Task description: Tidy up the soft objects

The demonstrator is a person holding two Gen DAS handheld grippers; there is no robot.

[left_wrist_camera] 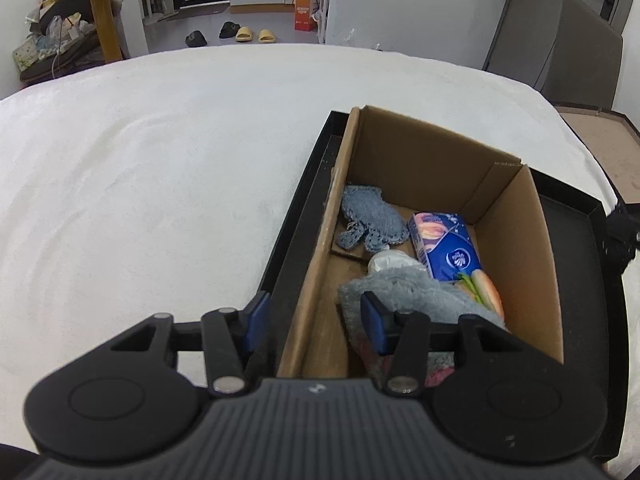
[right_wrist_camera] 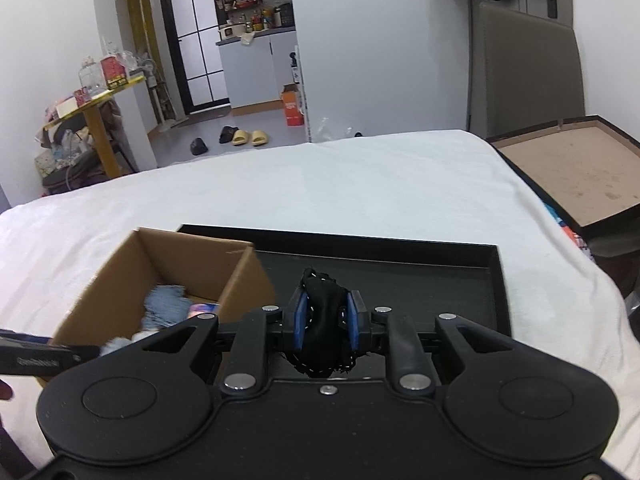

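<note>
The black fabric piece (right_wrist_camera: 325,322) with white dashed stitching is clamped between the blue pads of the right tongs (right_wrist_camera: 326,320), bunched up and held above the black tray (right_wrist_camera: 460,276), clear of its floor. That tray sits on a bed covered with a white blanket (left_wrist_camera: 160,180), and a cardboard box (left_wrist_camera: 420,152) stands inside the tray against its left wall, leaving the right part of the tray bare.

The left tongs (left_wrist_camera: 316,320) stand apart and straddle the box's left wall: one blue pad (left_wrist_camera: 258,314) lies outside over the tray's rim, the other inside, just over a grey fluffy cloth (left_wrist_camera: 400,284). Nothing is pressed between them.

Inside the box, a blue-grey knitted cloth (left_wrist_camera: 370,220) lies toward the far left corner, and a blue tissue packet (left_wrist_camera: 444,244) leans along the right wall. Between them is a crumpled white item (left_wrist_camera: 386,260) (possibly a plastic bag; the view is too soft to be sure). An orange and green soft piece (left_wrist_camera: 484,286) rests by the right wall, beside the grey cloth, and something pink (left_wrist_camera: 376,360) shows under that cloth at the near end.
</note>
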